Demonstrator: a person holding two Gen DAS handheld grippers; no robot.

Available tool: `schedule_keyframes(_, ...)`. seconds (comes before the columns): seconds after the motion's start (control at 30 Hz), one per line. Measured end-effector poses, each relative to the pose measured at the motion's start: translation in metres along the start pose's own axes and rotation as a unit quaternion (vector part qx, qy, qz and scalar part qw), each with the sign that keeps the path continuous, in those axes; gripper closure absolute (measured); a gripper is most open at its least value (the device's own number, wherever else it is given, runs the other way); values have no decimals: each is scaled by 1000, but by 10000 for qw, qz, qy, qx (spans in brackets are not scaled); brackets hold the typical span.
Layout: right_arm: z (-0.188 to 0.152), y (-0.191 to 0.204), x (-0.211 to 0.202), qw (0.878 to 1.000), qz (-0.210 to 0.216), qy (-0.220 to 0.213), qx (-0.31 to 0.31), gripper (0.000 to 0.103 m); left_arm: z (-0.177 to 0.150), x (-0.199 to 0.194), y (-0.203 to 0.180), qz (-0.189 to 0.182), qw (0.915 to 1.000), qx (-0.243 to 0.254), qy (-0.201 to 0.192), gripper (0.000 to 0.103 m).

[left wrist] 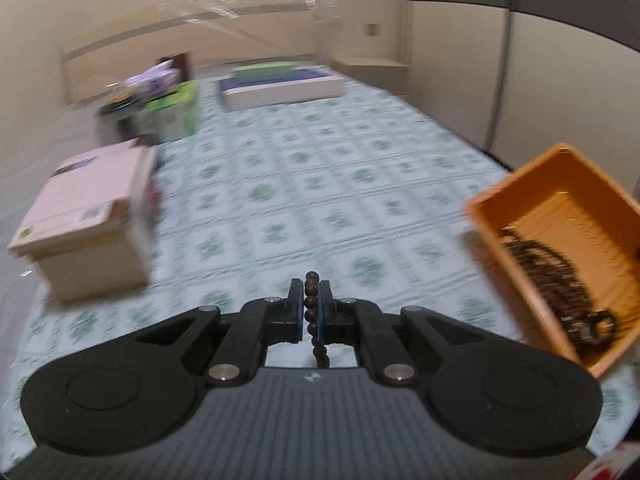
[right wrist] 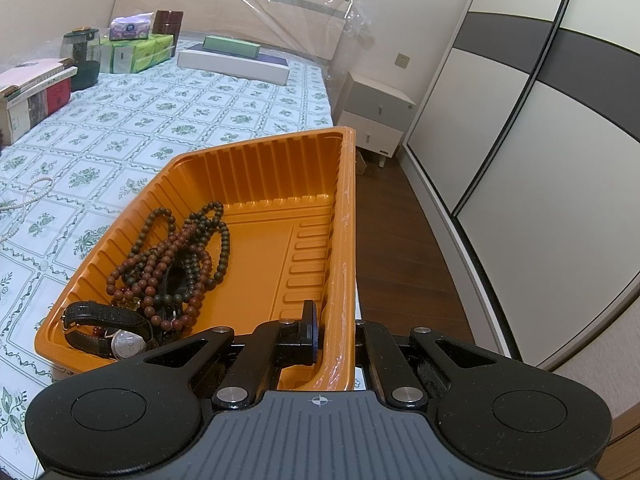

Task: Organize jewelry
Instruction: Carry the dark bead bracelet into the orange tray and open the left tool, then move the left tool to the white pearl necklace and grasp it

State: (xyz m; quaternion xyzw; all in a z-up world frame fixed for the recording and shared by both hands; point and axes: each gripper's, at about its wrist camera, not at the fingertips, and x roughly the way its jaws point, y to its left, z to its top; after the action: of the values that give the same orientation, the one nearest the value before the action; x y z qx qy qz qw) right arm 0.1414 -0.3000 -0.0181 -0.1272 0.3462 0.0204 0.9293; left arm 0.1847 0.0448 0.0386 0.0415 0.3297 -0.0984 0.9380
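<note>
Left tool [left wrist: 311, 292]: closed on a strand of dark brown beads [left wrist: 312, 280]; the strand is seen at lower centre of the left wrist view, pinched between the two jaws, a few beads standing above them and the rest trailing down toward the tool body.

Right tool [right wrist: 334, 320]: clamped on the long wall of the orange tray [right wrist: 256, 152], one jaw inside the tray and the other outside the rim, at lower centre of the right wrist view.

Tray contents: a heap of brown bead strands [right wrist: 180, 256] and a black-strapped wristwatch [right wrist: 108, 332] are gathered in the lower-left end; the right half of the tray floor is bare.

Step in hand: a bead strand is judged to be in transfer toward the tray, which is seen at the right edge of the left wrist view.

Next move: the strand is to be carried over the tray opening and released above the bare floor; care is called for so that the trailing end clears the rim.

Remaining item: a pale pearl strand [right wrist: 24, 200] is left lying on the bed at the left edge of the right wrist view.

Surface: a bed [right wrist: 200, 92] covered in a green floral squared sheet, bearing boxes and tissue packs at upper left.

Room: a wardrobe with grey bands [right wrist: 540, 120] at right, a small nightstand [right wrist: 376, 116] beside the bed, dark wood floor.
</note>
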Motion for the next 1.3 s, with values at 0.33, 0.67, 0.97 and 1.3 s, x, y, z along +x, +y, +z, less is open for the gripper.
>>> schedule_keyframes(0.33, 1, -1, 0, 10000, 31, -11, 32, 99, 23, 15, -112, -1498, 9881, 336, -56, 98)
schedule_keyframes(0.67, 0, -8, 0, 9998, 173, -39, 47, 99, 34, 30, -181, -2208, 9737, 548, 64, 98)
schedule_keyframes(0.97, -3, -18, 3, 9995, 292, -60, 138, 99, 29, 41, -204, -2396, 9687, 601, 256, 98)
schedule_keyframes(1.3, -1, -18, 3, 9994, 301, -47, 175, 99, 28, 33, -163, -2149, 9763, 179, 203, 88)
